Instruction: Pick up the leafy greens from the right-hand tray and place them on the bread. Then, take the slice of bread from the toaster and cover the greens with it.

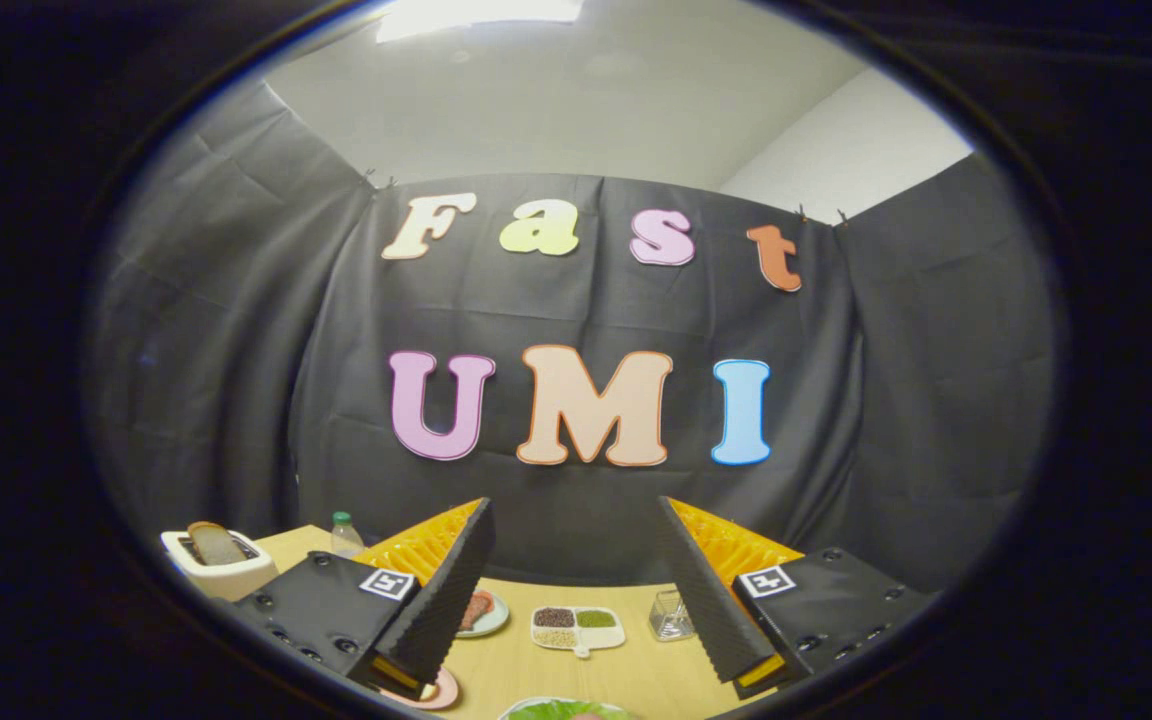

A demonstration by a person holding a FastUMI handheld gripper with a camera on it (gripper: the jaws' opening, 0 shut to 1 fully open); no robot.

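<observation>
Fingers [576, 600] wide apart, holding nothing — leafy greens [564, 711] at bottom centre, probably light, soft, easily torn — best pinched at the bunched middle.

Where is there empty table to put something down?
Bare wooden table lies between the open claw fingers, nearer than the white divided tray and small clear jar. It is crowded near the white toaster and small plate.

Bread slice [215, 543] in toaster [219, 568], left of bottle [345, 535]
</observation>
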